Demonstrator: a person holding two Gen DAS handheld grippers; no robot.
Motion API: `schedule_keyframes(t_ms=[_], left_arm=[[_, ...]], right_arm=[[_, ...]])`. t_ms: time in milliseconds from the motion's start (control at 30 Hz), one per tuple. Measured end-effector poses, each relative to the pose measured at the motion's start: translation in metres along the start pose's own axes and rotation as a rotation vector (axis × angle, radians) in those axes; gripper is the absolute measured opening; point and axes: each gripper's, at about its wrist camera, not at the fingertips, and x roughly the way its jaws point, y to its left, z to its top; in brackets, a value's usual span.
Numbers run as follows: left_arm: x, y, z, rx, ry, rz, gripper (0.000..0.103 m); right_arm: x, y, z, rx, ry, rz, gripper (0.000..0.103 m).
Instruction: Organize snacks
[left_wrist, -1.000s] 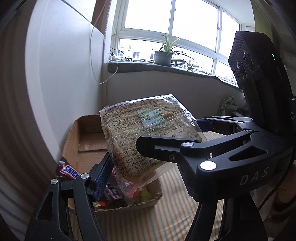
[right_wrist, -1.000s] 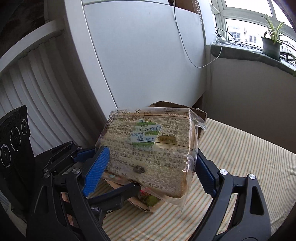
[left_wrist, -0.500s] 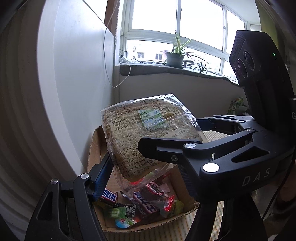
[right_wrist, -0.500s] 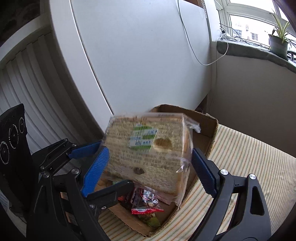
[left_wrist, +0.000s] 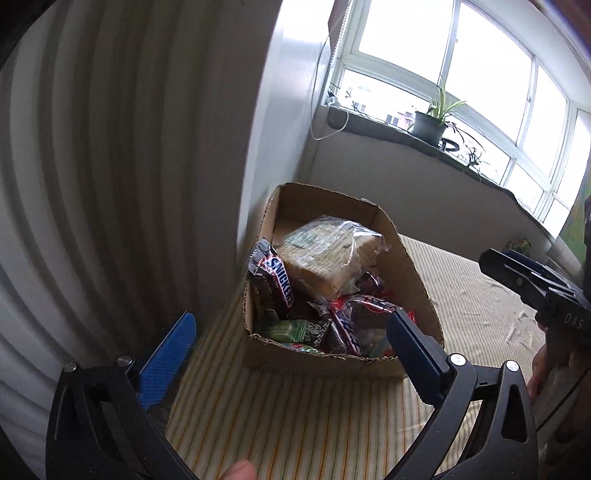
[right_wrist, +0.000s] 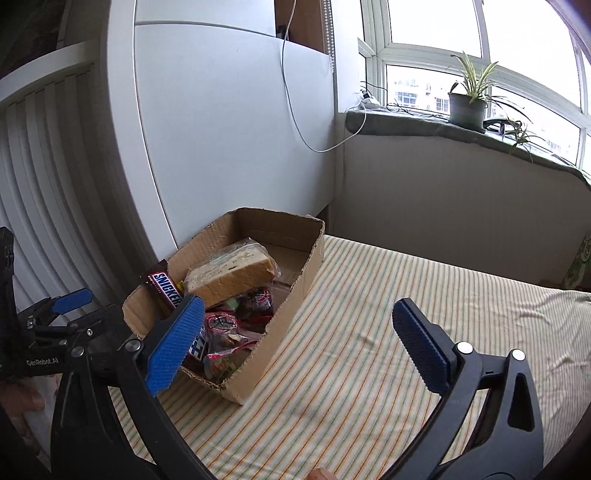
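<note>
In the lower left of the left wrist view the left gripper (left_wrist: 291, 343) has its jaws opening to their widest, with nothing pressed between the blue pads; only striped bedding and the near wall of the cardboard box (left_wrist: 417, 280) show through the gap. Moving rightward to the centre of that frame, the bagged bread loaf (left_wrist: 328, 254) lies inside the box, resting tilted on the heap of candy wrappers beside a Snickers bar (left_wrist: 279, 282) that leans on the left wall. I'd judge the box sits against the white cabinet (right_wrist: 229, 122) so it cannot slide, and the loaf went on top because it is bulky and soft. It lies beyond and above the fingertips, apart from them. In the right wrist view the right gripper (right_wrist: 299, 332) is likewise spreading wide and empty, its left pad overlapping the box's near corner in the picture, the loaf up and to the left of centre, clear of both pads.
</note>
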Motion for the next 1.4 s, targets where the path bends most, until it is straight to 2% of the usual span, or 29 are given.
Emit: schedule_keyframes(t_ms=[167,300,467,600,800,933,1000,1067,1167,1400], left_arm=[[-0.025,-0.005,-0.007,0.003,-0.033,0.077,0.103],[-0.038,-0.023,-0.015,0.052,-0.045,0.067,0.103],[-0.047,-0.067,-0.024,0.111,-0.054,0.05,0.103],[-0.052,-0.12,-0.033,0.202,-0.074,0.06,0.103],[-0.069,-0.202,-0.041,0.282,-0.114,-0.063,0.103],[-0.087,-0.245,-0.042,0.328,-0.134,-0.15,0.103],[-0.095,-0.259,-0.042,0.348,-0.144,-0.164,0.103],[-0.102,-0.267,-0.04,0.363,-0.156,-0.154,0.103],[-0.113,-0.268,-0.036,0.359,-0.163,-0.13,0.103],[-0.128,-0.259,-0.027,0.342,-0.178,-0.072,0.103]], right_arm=[[-0.019,-0.004,-0.021,0.016,0.003,-0.036,0.103],[-0.037,-0.025,-0.041,0.083,-0.002,-0.039,0.103],[-0.076,-0.063,-0.061,0.133,-0.051,-0.086,0.103],[-0.119,-0.093,-0.073,0.111,-0.115,-0.177,0.103],[-0.184,-0.149,-0.084,0.18,-0.166,-0.243,0.103],[-0.224,-0.166,-0.08,0.206,-0.218,-0.293,0.103],[-0.238,-0.169,-0.075,0.206,-0.242,-0.308,0.103],[-0.245,-0.171,-0.069,0.219,-0.244,-0.329,0.103],[-0.248,-0.173,-0.064,0.239,-0.243,-0.315,0.103],[-0.228,-0.162,-0.06,0.217,-0.207,-0.275,0.103]])
